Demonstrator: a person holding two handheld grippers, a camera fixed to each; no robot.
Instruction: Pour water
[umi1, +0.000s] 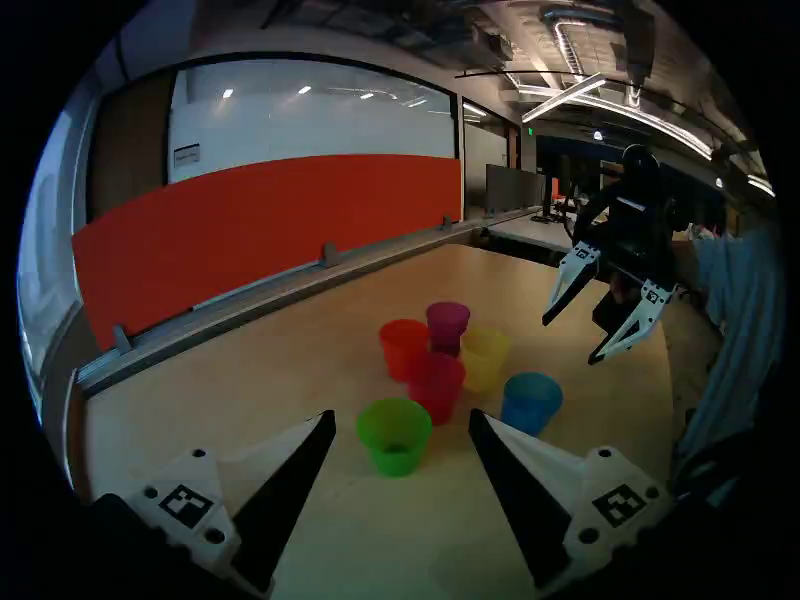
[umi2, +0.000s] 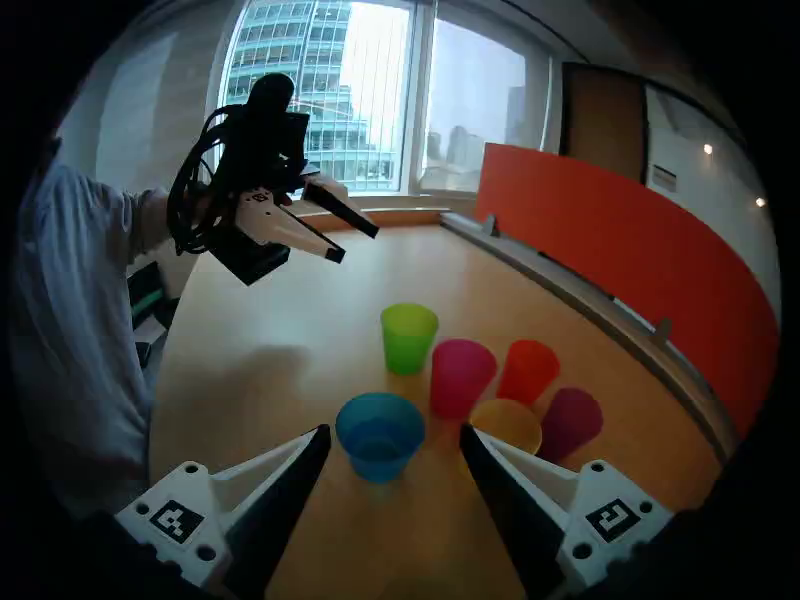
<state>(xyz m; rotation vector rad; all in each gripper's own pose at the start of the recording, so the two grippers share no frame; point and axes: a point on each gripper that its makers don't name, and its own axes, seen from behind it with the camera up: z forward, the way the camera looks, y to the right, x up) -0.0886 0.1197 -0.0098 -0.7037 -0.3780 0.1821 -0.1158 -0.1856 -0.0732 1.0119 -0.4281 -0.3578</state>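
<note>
Several coloured plastic cups stand upright in a tight cluster on a wooden table (umi1: 300, 340). In the left gripper view my left gripper (umi1: 400, 414) is open, and the green cup (umi1: 394, 436) stands just beyond its tips, untouched. Behind it are a crimson cup (umi1: 435, 386), an orange cup (umi1: 403, 348), a purple cup (umi1: 447, 327), a yellow cup (umi1: 484, 357) and a blue cup (umi1: 530, 402). My right gripper (umi2: 393, 430) is open, with the blue cup (umi2: 380, 436) just ahead between its tips, not gripped. Whether any cup holds water, I cannot tell.
The other gripper hangs open in the air in each view: the right one (umi1: 570, 341) right of the cups, the left one (umi2: 357, 246) above the table. A person's sleeve (umi2: 70, 330) is nearby. An orange partition (umi1: 250, 225) lines the table's far edge.
</note>
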